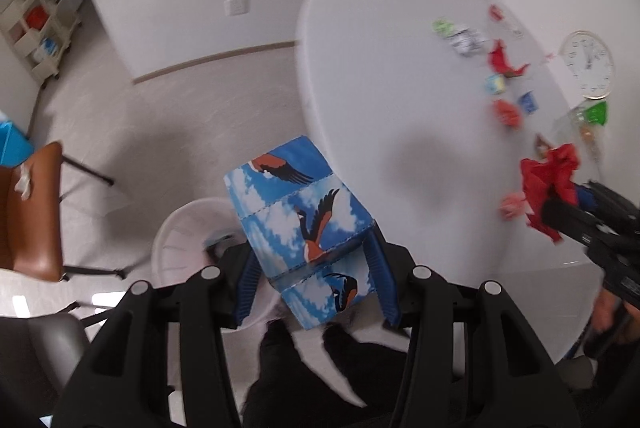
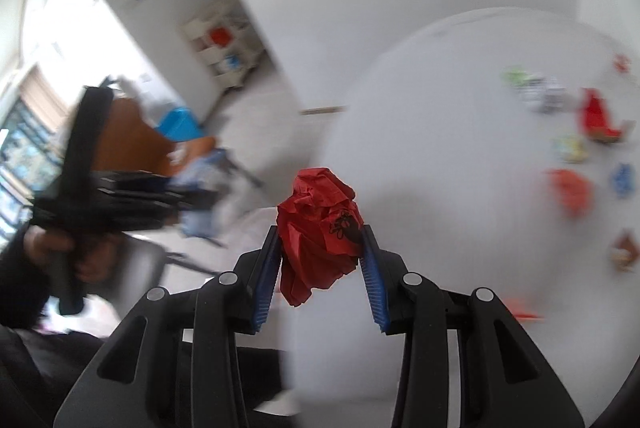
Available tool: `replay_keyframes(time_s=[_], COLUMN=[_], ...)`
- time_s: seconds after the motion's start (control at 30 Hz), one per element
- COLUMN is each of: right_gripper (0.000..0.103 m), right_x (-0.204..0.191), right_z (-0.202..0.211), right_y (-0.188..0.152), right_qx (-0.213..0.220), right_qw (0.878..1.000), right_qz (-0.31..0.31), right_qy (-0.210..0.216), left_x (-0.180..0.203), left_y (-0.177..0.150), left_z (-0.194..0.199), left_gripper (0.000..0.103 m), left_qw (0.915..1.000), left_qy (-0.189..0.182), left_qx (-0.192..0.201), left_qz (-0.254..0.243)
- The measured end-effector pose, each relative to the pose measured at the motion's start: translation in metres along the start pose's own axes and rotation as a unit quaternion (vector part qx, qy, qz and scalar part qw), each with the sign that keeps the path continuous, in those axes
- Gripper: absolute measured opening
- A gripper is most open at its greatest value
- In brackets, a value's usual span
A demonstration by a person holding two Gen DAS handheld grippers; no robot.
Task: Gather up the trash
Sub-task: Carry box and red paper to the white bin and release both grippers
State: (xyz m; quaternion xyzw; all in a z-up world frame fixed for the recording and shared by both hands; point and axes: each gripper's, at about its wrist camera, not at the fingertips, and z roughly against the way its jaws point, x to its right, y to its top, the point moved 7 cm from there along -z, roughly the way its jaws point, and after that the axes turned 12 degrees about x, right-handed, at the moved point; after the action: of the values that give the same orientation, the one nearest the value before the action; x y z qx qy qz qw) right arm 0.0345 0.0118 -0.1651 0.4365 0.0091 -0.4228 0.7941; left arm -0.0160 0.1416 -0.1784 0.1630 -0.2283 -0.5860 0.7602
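left gripper [image 1: 316, 268] clamped on a boxy cardboard carton [image 1: 296, 220] with bird print, right gripper [image 2: 322, 268] squeezing crinkly red paper wad [image 2: 320, 228], smooth white round worktop [image 1: 400, 87] at 2 o'clock

A round white table [image 1: 400, 107] fills the right half of the left wrist frame. Small scraps lie scattered along its upper right: a green wrapper [image 1: 442, 26], a grey-white crumpled wrapper [image 1: 466, 41], a red wrapper [image 1: 504, 61], an orange scrap [image 1: 506, 111] and a blue scrap [image 1: 528, 102]. A white wall clock [image 1: 588, 63] lies flat near the right edge. A pink scrap [image 1: 512, 205] lies lower right.
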Motion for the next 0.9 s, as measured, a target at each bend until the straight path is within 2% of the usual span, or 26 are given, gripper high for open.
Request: replay_keyframes(time_s=[0.1,0.2,0.3,0.33,0.43,0.5,0.6,0.73,0.9], right_gripper=[0.040,0.040,0.040,0.040,0.040,0.040,0.040,0.041,0.042], right_x=[-0.040,-0.064,-0.078,-0.080,-0.083,-0.085,-0.085,-0.093,-0.105], right_z=[-0.032,-0.059,-0.081,-0.086,-0.102,-0.110,-0.114,-0.119,-0.143], right_y=[0.001,0.000,-0.003,-0.004,-0.006,-0.007,-0.010,-0.018,-0.030], right_qx=[-0.021,-0.050,-0.080,-0.088,-0.109,-0.116,-0.119,-0.120,-0.133], right_qw=[0.999,0.998,0.996,0.995,0.993,0.993,0.993,0.993,0.991], right_qz=[0.007,0.018,0.030,0.032,0.032,0.024,0.013,0.008,0.020], right_qy=[0.026,0.040,0.034,0.031,0.015,0.005,-0.006,-0.008,0.000], left_x=[-0.040,-0.078,-0.107,-0.115,-0.142,-0.151,-0.165,-0.179,-0.202], left_y=[-0.019,-0.043,-0.067,-0.075,-0.108,-0.115,-0.110,-0.096,-0.084], left_z=[-0.017,-0.052,-0.094,-0.104,-0.148,-0.155,-0.143,-0.102,-0.056], left_gripper=[0.047,0.050,0.081,0.085,0.085,0.085,0.086,0.094,0.095], left_qw=[0.9996,0.9974,0.9950,0.9941,0.9826,0.9764,0.9735,0.9736,0.9758], left_qy=[0.008,0.009,0.032,0.043,0.045,0.041,0.036,0.057,0.103], left_qx=[-0.018,-0.048,-0.066,-0.070,-0.135,-0.145,-0.124,-0.080,-0.051], left_qz=[0.022,0.054,0.068,0.071,0.119,0.155,0.189,0.206,0.186])
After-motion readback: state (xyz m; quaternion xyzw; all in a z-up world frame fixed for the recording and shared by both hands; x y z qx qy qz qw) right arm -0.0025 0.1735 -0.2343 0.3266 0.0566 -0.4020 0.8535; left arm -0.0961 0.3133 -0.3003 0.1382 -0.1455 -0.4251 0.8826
